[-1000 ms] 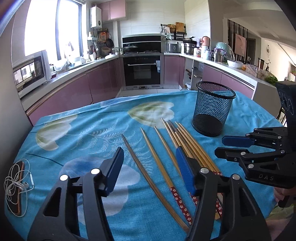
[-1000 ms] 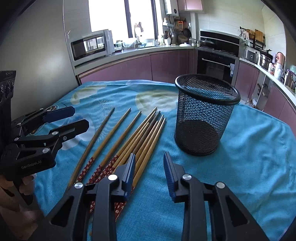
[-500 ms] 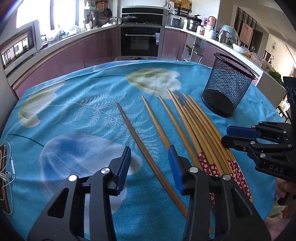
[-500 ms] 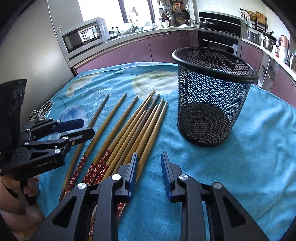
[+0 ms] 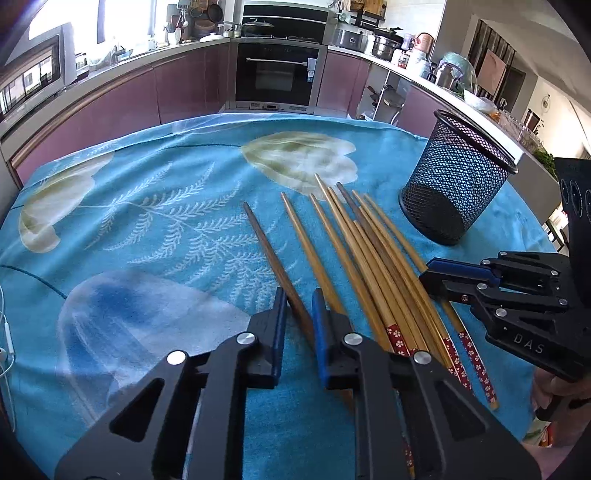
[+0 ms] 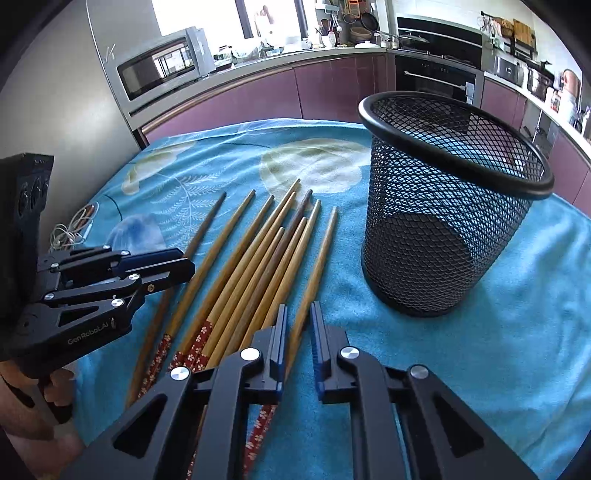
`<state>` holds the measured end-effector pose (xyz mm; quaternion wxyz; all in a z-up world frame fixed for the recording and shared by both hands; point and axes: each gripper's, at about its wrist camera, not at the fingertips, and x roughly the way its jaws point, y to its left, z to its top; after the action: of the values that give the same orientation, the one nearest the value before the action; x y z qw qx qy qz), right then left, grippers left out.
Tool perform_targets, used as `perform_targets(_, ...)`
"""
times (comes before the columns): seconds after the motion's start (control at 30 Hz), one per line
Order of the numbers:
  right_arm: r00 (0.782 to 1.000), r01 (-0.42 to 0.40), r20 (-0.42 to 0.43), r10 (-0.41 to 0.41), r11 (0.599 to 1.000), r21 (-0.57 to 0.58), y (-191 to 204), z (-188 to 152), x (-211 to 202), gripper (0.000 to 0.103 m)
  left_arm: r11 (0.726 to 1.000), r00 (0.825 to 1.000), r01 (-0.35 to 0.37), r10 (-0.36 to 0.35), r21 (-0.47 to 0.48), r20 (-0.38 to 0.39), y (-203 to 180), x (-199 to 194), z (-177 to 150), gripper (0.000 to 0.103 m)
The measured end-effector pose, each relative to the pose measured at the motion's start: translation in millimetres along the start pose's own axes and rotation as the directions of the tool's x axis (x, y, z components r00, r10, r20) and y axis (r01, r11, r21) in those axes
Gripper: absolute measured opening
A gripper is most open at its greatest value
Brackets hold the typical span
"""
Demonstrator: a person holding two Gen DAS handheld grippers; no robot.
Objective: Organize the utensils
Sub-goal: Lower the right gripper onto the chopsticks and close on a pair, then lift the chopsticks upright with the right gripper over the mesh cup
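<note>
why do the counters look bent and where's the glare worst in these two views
Left wrist view: fisheye lens bows the kitchen counter into an arc, corners go black, and the window at upper left is blown out white. Right wrist view: same barrel bend, window overexposed, sheen on the mesh cup rim; chopsticks stay sharp, only soft shadows on the tablecloth.

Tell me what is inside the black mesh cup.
Nothing shows inside the black mesh cup: through the mesh only its dark solid bottom is visible, and no chopsticks stand in it; they all lie on the blue cloth beside it.
</note>
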<state>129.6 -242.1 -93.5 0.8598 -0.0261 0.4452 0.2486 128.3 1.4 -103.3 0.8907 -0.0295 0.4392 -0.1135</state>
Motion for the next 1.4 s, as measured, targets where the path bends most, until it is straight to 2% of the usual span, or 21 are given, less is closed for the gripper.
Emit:
perform_targets(0.43,0.995,-0.078,0.066,0.075,0.996,0.036,-6.9,-5.2,-20.2,0.005,0.998,0.999,0.038,-0.036,-0.058,0.031,2.9,-17.6,-6.2,0.008)
perform_targets(0.57,0.993,-0.103,0.051,0.102,0.995,0.016,-3.9,-7.1,-21.2,0.005,0.996,0.996,0.087,-0.086,-0.030,0.027,-3.2,-23.3,-11.1,0.008)
perform_targets(0.8,0.997,-0.081,0.016,0.081,0.997,0.006,-5.1,-8.2,-13.6,0.006,0.997,0.997,0.080,-0.080,0.018,-0.009,-12.2,-18.0,-17.5,0.008)
perform_targets(0.97,0.997,-0.072,0.000,0.072,0.997,-0.003,-8.2,-5.2,-10.6,0.012,0.996,0.996,0.080,-0.079,0.040,-0.031,-9.8,-13.9,-15.7,0.020)
perform_targets(1.1,0.994,-0.109,-0.012,0.109,0.994,0.008,-12.9,-1.9,-6.3,0.014,0.992,0.991,0.120,-0.119,0.026,-0.053,-4.9,-7.0,-12.8,0.023)
perform_targets(1.13,0.993,-0.115,-0.013,0.116,0.993,0.015,-14.4,-1.6,-6.1,0.013,0.992,0.992,0.121,-0.120,0.027,-0.049,-5.5,-6.7,-12.4,0.022)
perform_targets(1.2,0.992,-0.129,-0.008,0.130,0.991,0.018,-15.3,-3.1,-6.1,0.008,0.991,0.990,0.133,-0.131,0.031,-0.049,-8.9,-5.7,-12.5,0.011)
perform_targets(1.4,0.989,-0.148,0.031,0.147,0.988,0.044,-21.8,-8.1,-16.9,0.006,0.992,0.992,0.123,-0.123,0.003,-0.022,-10.7,-11.7,-12.6,0.008)
